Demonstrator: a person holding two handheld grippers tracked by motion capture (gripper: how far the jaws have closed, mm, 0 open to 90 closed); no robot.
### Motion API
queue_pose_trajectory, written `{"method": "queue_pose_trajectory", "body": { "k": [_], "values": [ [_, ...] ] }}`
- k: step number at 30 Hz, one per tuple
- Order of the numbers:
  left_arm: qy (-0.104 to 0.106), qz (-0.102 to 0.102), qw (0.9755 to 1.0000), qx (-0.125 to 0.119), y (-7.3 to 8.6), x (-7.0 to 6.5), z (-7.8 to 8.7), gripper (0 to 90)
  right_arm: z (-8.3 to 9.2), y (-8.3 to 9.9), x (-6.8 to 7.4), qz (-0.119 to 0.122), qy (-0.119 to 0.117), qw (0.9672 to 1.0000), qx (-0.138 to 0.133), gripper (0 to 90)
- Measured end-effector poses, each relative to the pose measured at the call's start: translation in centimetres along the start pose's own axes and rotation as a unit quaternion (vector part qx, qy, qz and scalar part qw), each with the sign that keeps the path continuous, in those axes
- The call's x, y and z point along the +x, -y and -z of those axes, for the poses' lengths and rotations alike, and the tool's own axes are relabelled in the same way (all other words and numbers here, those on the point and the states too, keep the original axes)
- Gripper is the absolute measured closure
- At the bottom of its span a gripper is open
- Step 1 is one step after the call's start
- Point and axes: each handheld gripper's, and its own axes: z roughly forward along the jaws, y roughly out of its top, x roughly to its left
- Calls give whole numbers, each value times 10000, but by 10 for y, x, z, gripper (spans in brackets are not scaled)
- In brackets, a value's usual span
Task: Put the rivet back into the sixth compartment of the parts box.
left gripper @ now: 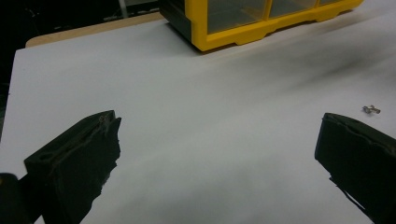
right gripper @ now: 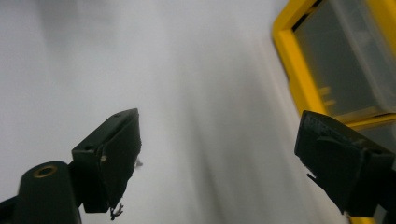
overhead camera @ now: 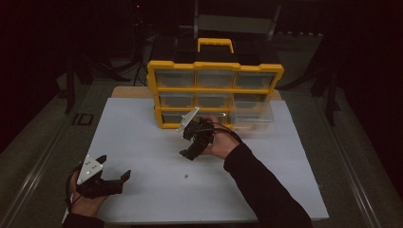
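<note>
A yellow organiser [overhead camera: 215, 89] with clear drawers stands upright at the back of the white board [overhead camera: 142, 142]. One clear drawer [overhead camera: 253, 116] sticks out at its lower right. A tiny screw [overhead camera: 186, 175] lies on the board in front of it. My right gripper [overhead camera: 190, 141] hangs open just before the organiser's bottom row, above and behind the screw. My left gripper [overhead camera: 115, 166] is open near the front left edge, nothing between its jaws. In the left gripper view the gripper [left gripper: 222, 123] faces the organiser [left gripper: 243, 23], with the screw [left gripper: 371, 109] beside the right jaw. The right gripper view is blurred; its gripper [right gripper: 219, 123] is open beside the organiser's yellow frame [right gripper: 287, 60].
A black and yellow toolbox with a yellow handle [overhead camera: 215, 44] sits behind the organiser. A strip of wooden tabletop [left gripper: 88, 30] borders the board's far edge. The surroundings are dark, with table legs and cables on the floor at the left.
</note>
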Motion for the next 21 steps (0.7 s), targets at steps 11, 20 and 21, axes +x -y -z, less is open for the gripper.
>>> {"method": "queue_pose_trajectory", "body": {
  "k": [11, 20, 21],
  "values": [
    [-8, 1, 10000, -8, 0, 0, 1, 8, -28, 13, 14, 11, -173, 9997, 166, 142],
    [-7, 1, 10000, -9, 0, 0, 1, 8, -53, 23, 27, 24, -336, 9987, 371, 145],
    [-9, 0, 10000, -7, 0, 0, 1, 8, -56, 24, 29, 16, -358, 9985, 403, 145]
  ]
}}
